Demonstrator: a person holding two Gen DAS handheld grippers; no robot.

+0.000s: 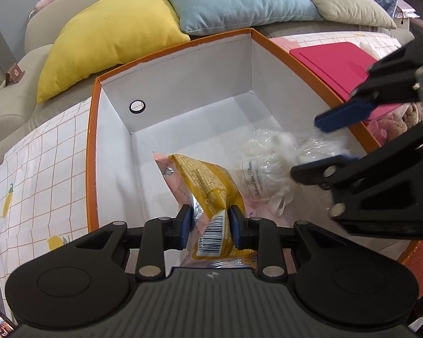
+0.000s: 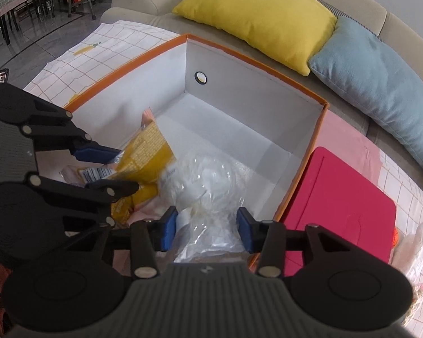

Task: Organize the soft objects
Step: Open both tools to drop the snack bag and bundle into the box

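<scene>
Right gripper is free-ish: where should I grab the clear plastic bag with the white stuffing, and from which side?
Grip the clear bag at its loose, crinkled near end, coming from above along the right gripper line; its pads already flank that end, and the yellow packet crowds its left side.

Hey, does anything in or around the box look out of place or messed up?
Nothing stands out. The yellow packet and the clear bag sit inside the box, neither torn nor spilled. The box stands square on the cloth.
</scene>
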